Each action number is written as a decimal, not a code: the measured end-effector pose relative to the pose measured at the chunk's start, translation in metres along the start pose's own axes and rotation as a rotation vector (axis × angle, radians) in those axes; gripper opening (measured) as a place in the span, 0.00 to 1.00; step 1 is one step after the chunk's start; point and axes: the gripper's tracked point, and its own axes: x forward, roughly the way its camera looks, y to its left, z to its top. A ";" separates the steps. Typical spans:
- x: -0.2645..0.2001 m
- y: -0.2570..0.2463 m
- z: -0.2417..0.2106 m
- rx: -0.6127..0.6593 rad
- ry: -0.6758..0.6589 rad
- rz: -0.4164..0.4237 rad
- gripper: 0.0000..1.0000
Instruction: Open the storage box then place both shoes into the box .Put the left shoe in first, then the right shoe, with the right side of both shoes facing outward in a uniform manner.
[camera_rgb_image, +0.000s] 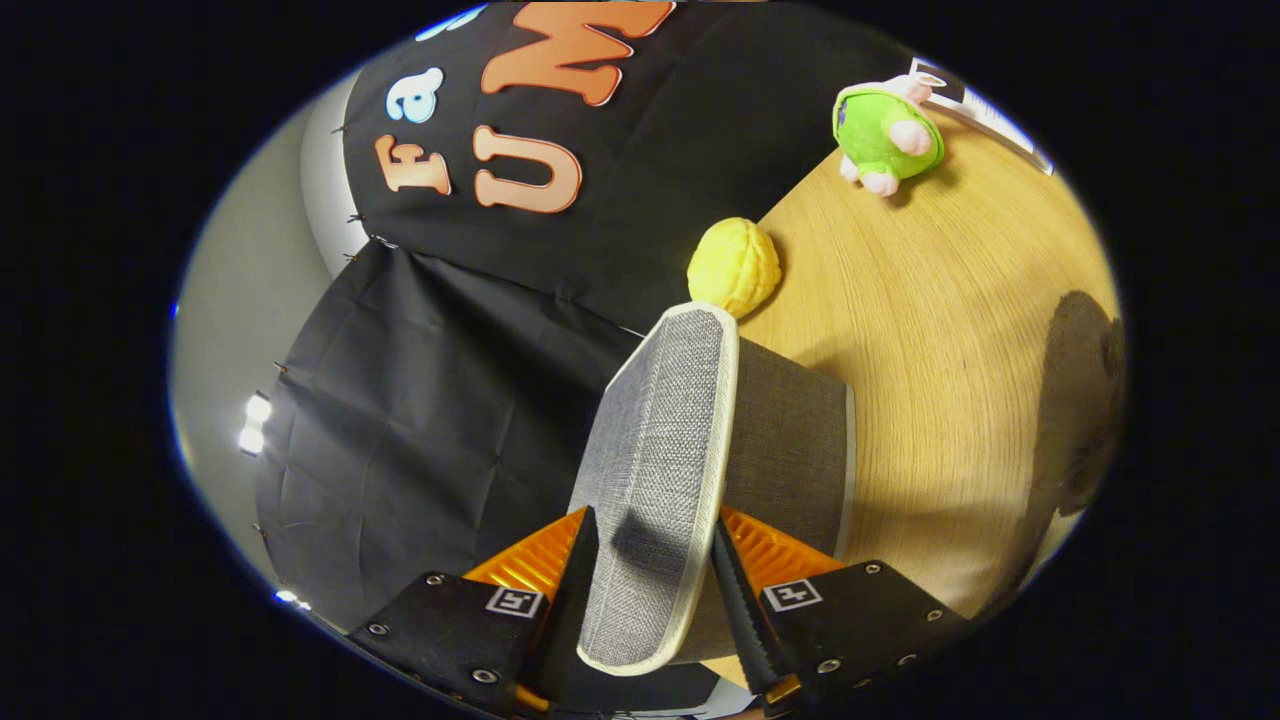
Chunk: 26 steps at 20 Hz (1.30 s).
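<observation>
At the bottom centre of the frame, the grey fabric lid (655, 480) of the storage box (790, 440) is clamped between both fingers of the tool (650, 580), raised on edge above the box's darker body. Beyond it, mid-frame, a yellow plush toy (735, 265) is seen on the wooden bench (930, 330). A green plush toy (885, 135) lies at the upper right.

Gripper (650, 560) — two black mounting plates with silver screws, each bearing a square black-and-white marker tag; ribbed orange housings sit behind serrated-edged fingers (735, 600) at 6 o'clock.
</observation>
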 end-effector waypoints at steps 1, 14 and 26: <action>-0.002 0.003 0.001 0.007 -0.011 0.018 0.56; -0.006 0.028 0.018 0.066 -0.088 0.058 0.05; -0.001 0.135 0.044 -0.118 -0.172 0.105 0.07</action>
